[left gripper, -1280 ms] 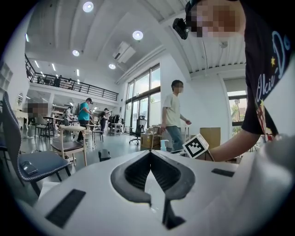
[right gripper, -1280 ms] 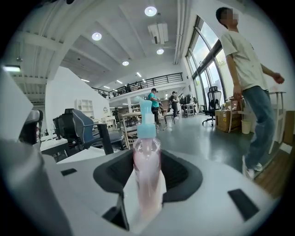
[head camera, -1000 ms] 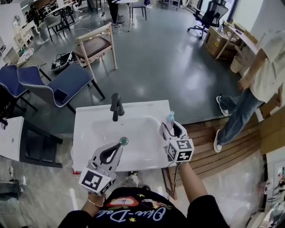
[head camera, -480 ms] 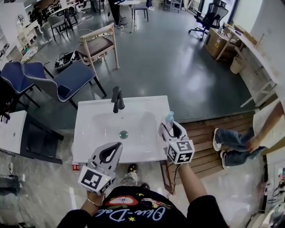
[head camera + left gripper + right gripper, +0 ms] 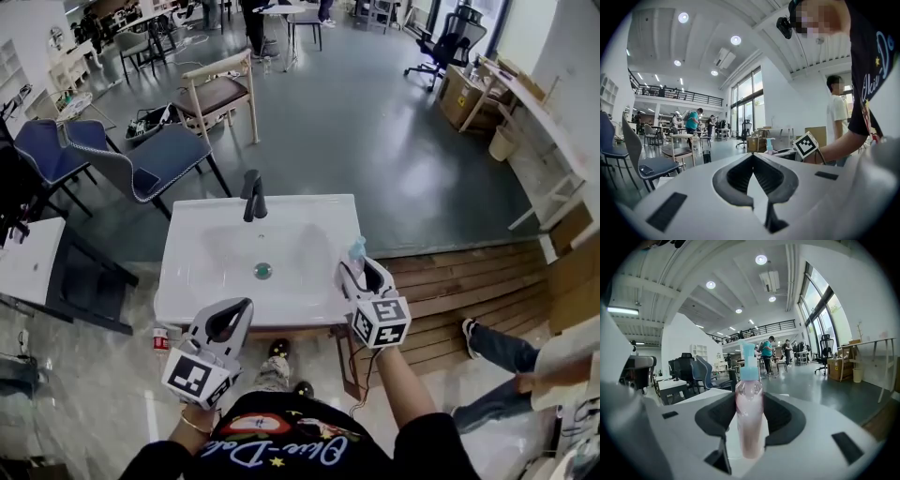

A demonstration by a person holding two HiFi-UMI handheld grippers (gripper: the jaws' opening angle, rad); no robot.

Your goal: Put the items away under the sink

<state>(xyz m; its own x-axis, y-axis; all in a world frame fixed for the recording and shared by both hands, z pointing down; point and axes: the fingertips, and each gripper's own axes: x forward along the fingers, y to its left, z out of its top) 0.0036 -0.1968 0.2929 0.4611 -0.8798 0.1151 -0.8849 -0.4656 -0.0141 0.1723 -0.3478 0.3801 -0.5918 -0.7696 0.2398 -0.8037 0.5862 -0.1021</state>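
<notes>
The right gripper (image 5: pixel 362 268) squeezes the pink pump bottle (image 5: pixel 749 423) in its fingers by the right edge of the sink (image 5: pixel 187 300), the left gripper (image 5: pixel 244 309) is closed on nothing, and next the bottle should go down under the sink.

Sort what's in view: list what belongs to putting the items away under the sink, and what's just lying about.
Belongs to the job:
pink pump bottle, upright, clamped in the right gripper
white sink
left gripper, shut with nothing in it

Just lying about:
black faucet
wooden chair
blue chair
office chair
cardboard box
</notes>
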